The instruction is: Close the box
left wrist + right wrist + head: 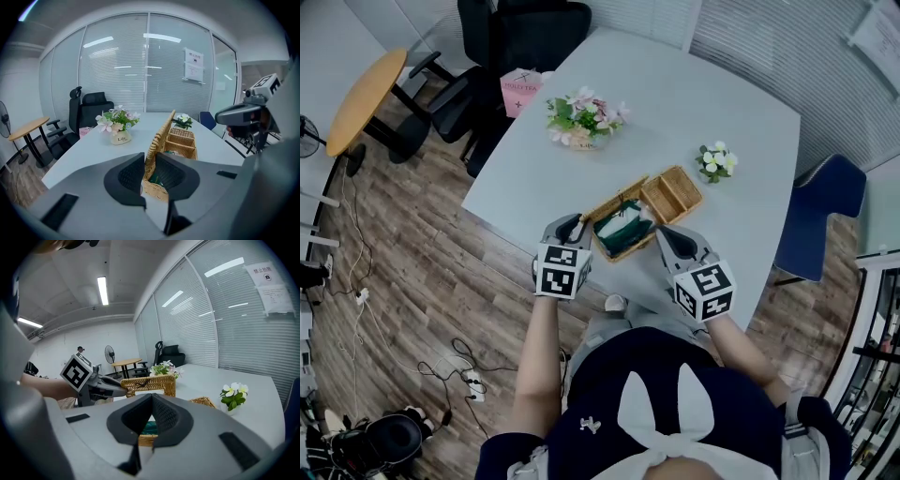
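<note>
Two grippers flank one box, seemingly one lid; two bouquets.

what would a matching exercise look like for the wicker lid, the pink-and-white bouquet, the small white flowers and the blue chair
Things:
1. wicker lid
2. pink-and-white bouquet
3. small white flowers
4. blue chair

Places or states:
A. on the floor, past the right edge of the table
B. upright, pinched between the jaws of the left gripper
C. on the table's far side from the person
D. on the table, near its right edge

Pairs: 1-B, 2-C, 3-D, 4-A
</note>
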Demonstrator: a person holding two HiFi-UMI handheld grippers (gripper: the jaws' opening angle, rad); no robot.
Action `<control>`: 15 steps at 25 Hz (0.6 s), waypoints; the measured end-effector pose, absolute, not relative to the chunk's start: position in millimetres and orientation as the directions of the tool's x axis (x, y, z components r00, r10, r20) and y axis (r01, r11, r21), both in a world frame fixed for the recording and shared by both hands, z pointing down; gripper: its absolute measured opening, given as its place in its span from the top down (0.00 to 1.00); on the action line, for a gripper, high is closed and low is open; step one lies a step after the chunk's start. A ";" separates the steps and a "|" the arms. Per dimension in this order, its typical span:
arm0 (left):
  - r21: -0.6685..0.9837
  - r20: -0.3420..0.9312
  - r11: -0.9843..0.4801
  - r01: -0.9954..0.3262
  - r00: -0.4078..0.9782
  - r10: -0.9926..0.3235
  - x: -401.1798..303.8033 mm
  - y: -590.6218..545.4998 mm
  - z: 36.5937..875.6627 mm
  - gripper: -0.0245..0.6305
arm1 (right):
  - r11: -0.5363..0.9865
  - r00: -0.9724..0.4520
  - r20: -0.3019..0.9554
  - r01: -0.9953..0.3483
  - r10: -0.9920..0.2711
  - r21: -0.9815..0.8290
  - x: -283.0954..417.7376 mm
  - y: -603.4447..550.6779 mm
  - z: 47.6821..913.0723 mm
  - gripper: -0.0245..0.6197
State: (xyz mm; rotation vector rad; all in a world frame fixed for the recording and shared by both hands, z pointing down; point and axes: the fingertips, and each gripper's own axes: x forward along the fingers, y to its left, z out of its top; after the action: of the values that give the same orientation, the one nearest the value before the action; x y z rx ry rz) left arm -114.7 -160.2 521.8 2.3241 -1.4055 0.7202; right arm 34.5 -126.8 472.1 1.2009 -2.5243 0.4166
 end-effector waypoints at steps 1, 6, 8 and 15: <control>0.012 0.575 -0.463 -0.886 0.385 -0.722 -113.7 -159.4 522.1 0.83 | 0.604 -0.597 0.399 -0.787 -0.696 -0.124 35.1 -126.9 471.9 0.95; -0.027 0.577 -0.484 -0.875 0.381 -0.722 -109.7 -155.9 524.2 0.83 | 0.599 -0.592 0.397 -0.791 -0.701 -0.122 38.1 -125.8 473.1 0.95; -0.042 0.580 -0.496 -0.867 0.383 -0.719 -107.8 -154.2 524.9 0.83 | 0.598 -0.591 0.397 -0.792 -0.702 -0.122 38.6 -124.7 473.2 0.95; -0.088 0.583 -0.525 -0.846 0.383 -0.716 -106.1 -150.8 523.0 0.83 | 0.594 -0.587 0.401 -0.795 -0.703 -0.124 37.4 -120.5 473.0 0.95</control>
State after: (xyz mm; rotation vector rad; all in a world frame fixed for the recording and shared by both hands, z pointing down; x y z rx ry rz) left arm -106.1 -150.8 523.0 2.4180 -1.3912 0.8480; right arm 37.4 -120.5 473.0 1.2197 -2.5144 0.4194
